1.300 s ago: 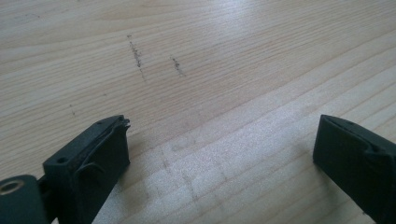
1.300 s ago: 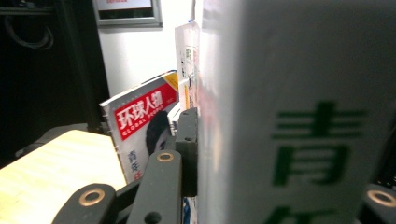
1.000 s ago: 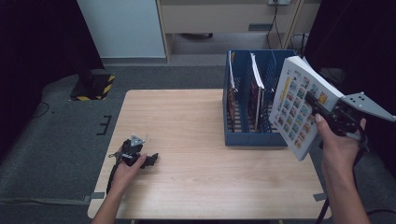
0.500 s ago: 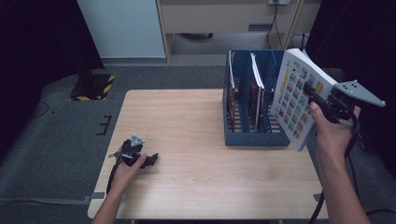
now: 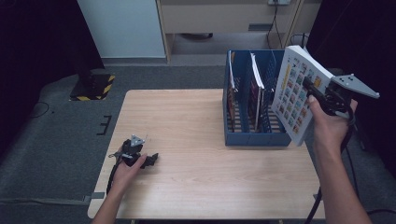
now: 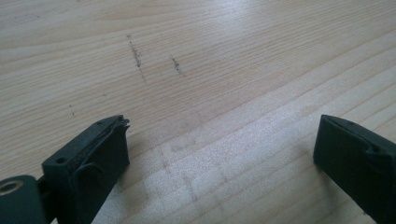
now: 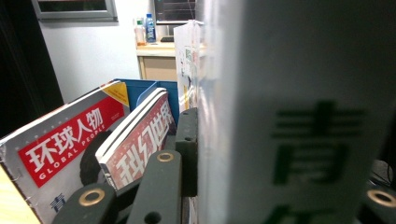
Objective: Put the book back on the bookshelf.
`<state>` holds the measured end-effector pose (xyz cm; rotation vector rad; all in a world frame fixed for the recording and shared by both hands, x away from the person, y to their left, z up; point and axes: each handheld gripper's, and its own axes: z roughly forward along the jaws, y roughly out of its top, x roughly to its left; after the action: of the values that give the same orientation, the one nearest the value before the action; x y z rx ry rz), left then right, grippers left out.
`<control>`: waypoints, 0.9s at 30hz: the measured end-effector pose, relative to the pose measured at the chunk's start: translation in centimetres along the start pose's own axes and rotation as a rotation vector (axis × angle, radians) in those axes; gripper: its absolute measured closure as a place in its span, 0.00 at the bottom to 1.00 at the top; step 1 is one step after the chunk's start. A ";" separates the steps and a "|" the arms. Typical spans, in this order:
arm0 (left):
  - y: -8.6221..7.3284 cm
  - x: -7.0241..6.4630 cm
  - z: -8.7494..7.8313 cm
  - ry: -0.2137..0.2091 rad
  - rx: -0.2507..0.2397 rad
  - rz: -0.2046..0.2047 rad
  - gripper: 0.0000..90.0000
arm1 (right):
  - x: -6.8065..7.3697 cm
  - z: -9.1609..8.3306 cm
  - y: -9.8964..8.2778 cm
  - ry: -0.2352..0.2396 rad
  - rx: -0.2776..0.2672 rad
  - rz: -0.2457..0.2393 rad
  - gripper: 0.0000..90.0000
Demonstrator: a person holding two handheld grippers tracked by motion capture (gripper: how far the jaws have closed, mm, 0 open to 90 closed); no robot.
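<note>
Left gripper [image 5: 152,160] is sitting on the table [image 5: 196,140] near the front edge, jaws spread wide, nothing between them. Farther back, right gripper [image 5: 312,89] is clamping a thick white book [image 5: 299,91], tilted, above the blue file rack [image 5: 254,137].

1. High view: above the person's side, looking forward and down on the table [image 5: 201,140].
2. Left gripper view: very close, aimed down at that tabletop.
3. Right gripper view: close, level; shares the blue rack [image 5: 254,137] with the high view.
</note>
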<state>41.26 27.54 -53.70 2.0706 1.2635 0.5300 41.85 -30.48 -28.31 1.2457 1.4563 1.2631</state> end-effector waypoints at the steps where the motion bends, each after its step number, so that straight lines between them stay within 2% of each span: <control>1: 0.0 0.0 0.0 0.000 0.000 0.000 0.02 | 0.0 0.1 0.0 -0.002 0.002 0.001 0.82; 27: 0.0 0.0 0.0 0.000 0.000 -0.001 0.02 | -0.4 3.1 0.2 -0.036 0.013 0.016 0.82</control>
<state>41.26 27.54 -53.71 2.0699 1.2640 0.5298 44.93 -30.33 -28.61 1.2850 1.4338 1.2374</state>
